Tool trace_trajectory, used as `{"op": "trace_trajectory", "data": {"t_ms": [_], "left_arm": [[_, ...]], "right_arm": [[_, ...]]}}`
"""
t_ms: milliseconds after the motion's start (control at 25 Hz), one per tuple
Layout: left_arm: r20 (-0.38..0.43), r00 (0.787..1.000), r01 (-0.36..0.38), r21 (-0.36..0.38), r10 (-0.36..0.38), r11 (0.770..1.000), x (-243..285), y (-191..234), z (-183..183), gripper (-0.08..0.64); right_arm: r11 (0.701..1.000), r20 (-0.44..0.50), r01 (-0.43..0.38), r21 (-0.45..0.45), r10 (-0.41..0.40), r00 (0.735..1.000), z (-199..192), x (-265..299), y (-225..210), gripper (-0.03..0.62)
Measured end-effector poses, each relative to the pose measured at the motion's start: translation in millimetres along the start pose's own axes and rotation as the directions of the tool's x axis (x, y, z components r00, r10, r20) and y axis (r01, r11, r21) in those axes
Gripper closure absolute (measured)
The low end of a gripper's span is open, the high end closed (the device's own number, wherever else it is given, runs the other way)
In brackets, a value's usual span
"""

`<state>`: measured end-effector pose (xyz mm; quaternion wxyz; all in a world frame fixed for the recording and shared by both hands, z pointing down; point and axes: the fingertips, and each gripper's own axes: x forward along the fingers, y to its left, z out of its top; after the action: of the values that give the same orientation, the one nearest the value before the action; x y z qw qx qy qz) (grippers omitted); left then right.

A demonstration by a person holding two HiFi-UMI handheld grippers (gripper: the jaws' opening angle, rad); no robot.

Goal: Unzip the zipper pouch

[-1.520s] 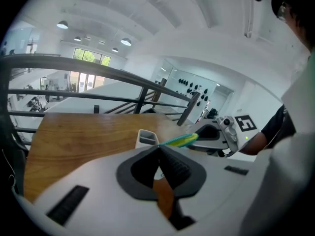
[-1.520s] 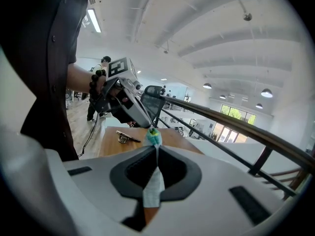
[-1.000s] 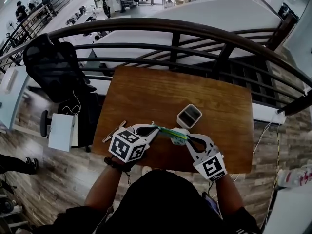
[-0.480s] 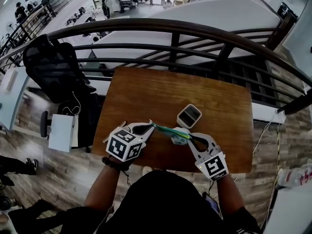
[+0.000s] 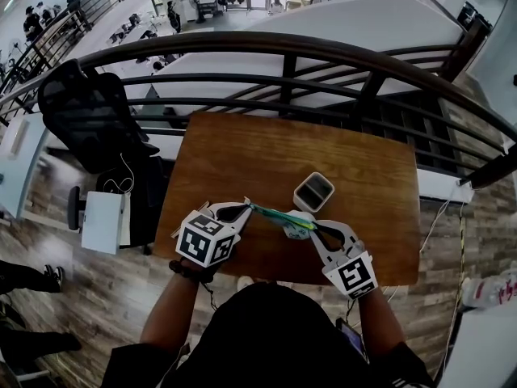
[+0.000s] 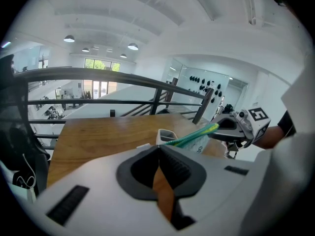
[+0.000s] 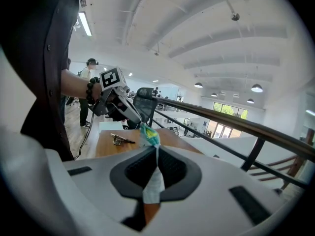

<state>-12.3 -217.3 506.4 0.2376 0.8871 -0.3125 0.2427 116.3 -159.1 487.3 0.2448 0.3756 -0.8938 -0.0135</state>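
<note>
A green-edged zipper pouch (image 5: 279, 216) hangs stretched between both grippers above the wooden table (image 5: 242, 152). My left gripper (image 5: 246, 204) is shut on the left end of its zip line, and the pull itself is too small to make out. My right gripper (image 5: 311, 226) is shut on the pouch's right end. In the left gripper view the green edge (image 6: 194, 135) runs from my shut left gripper (image 6: 158, 145) across to the right gripper (image 6: 231, 128). In the right gripper view pale pouch fabric (image 7: 155, 178) sits pinched in the right gripper (image 7: 156, 149), reaching toward the left gripper (image 7: 135, 118).
A small grey open container (image 5: 313, 191) stands on the table just beyond the pouch. A metal clip (image 5: 187, 217) lies at the table's left front edge. A dark railing (image 5: 283, 47) runs behind the table, and a black office chair (image 5: 89, 111) stands to the left.
The left gripper has drifted slightly left and away from the right one, so the green zip line between them looks a little longer. The right gripper has stayed put.
</note>
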Motion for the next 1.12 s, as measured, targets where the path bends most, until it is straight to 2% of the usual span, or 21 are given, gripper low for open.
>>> {"op": "trace_trajectory", "data": {"t_ms": [720, 960, 1120], "left_arm": [[0.003, 0.997, -0.074, -0.007, 0.074, 0.997, -8, 15, -2, 0.543], [0.010, 0.995, -0.100, 0.004, 0.100, 0.995, -9, 20, -3, 0.541], [0.014, 0.996, -0.092, -0.001, 0.092, 0.996, -10, 19, -6, 0.538]], "right_arm": [[0.994, 0.025, -0.016, 0.109, 0.014, 1.000, -7, 13, 3, 0.589], [0.973, 0.022, -0.026, 0.229, 0.022, 1.000, -20, 31, 2, 0.588], [0.955, -0.042, 0.033, 0.296, -0.022, 0.999, -41, 40, -9, 0.573]]}}
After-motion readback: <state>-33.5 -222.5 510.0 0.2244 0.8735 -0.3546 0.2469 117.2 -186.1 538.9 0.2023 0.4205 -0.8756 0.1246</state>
